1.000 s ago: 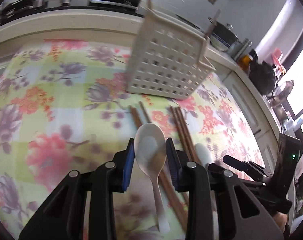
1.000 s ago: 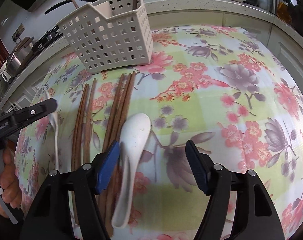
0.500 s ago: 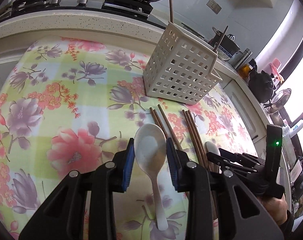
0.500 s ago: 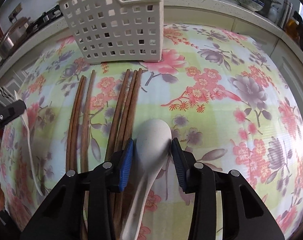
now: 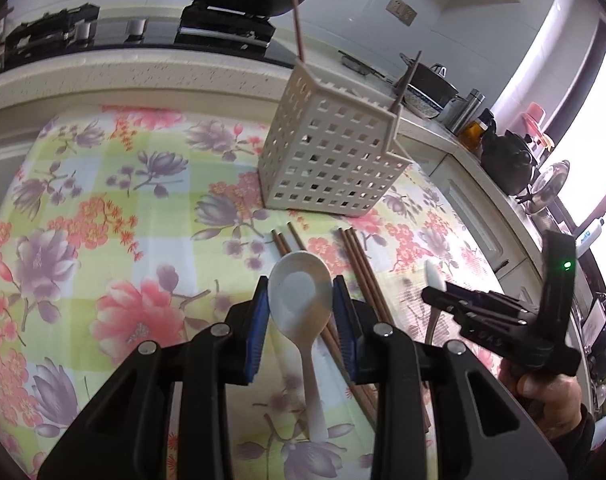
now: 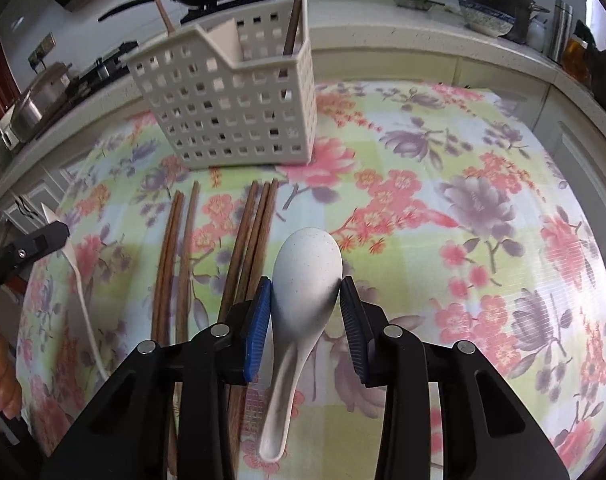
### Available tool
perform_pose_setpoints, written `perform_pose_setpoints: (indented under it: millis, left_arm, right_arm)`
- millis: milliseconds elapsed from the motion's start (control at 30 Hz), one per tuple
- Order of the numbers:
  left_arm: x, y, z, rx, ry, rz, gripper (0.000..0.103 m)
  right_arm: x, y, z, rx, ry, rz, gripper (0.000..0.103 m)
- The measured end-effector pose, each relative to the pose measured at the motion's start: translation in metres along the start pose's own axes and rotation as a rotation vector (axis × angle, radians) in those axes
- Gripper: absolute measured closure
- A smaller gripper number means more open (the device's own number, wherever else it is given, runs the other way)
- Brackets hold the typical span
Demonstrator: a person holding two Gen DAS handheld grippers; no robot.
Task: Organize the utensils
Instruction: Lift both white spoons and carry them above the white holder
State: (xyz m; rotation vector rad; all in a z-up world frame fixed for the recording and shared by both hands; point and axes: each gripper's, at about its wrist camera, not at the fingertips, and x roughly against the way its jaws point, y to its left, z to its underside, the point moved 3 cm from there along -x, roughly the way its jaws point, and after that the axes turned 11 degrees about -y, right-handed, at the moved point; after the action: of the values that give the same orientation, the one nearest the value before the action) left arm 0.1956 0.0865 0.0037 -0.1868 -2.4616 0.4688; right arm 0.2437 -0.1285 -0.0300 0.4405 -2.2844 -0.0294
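While the floral tablecloth point(image 5: 103, 208) filled both frames, the perforated caddy point(image 6: 231, 112) stood at upper centre, chopsticks point(image 6: 259, 232) lying below it. Your left gripper point(image 5: 301, 312) pinched one white spoon point(image 5: 299, 300) at lower centre; your right gripper point(image 6: 306, 312) pinched another spoon point(image 6: 307, 276) by its bowl.

Two wrist fisheye views, both low over the tabletop point(image 5: 103, 208).

Left view looks forward along the left gripper point(image 5: 301, 308) toward the perforated basket point(image 5: 331, 164) and stove wall, close above the cloth. Right view faces the same basket point(image 6: 231, 116) from its other side, along the right gripper point(image 6: 305, 312). Both share the basket, the chopsticks point(image 6: 247, 240), and each other's gripper at frame edge.
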Motion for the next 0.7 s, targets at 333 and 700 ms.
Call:
perform_pose_setpoints:
  millis: [333, 700]
  left_arm:
    - [0.013, -0.019, -0.009, -0.042, -0.034, -0.002, 0.073]
    - [0.019, -0.027, -0.012, -0.063, -0.046, -0.009, 0.073]
  right_arm:
    - [0.043, -0.003, -0.013, -0.025, -0.112, -0.030, 0.071]
    - [0.052, -0.007, -0.013, -0.036, -0.135, -0.042, 0.072]
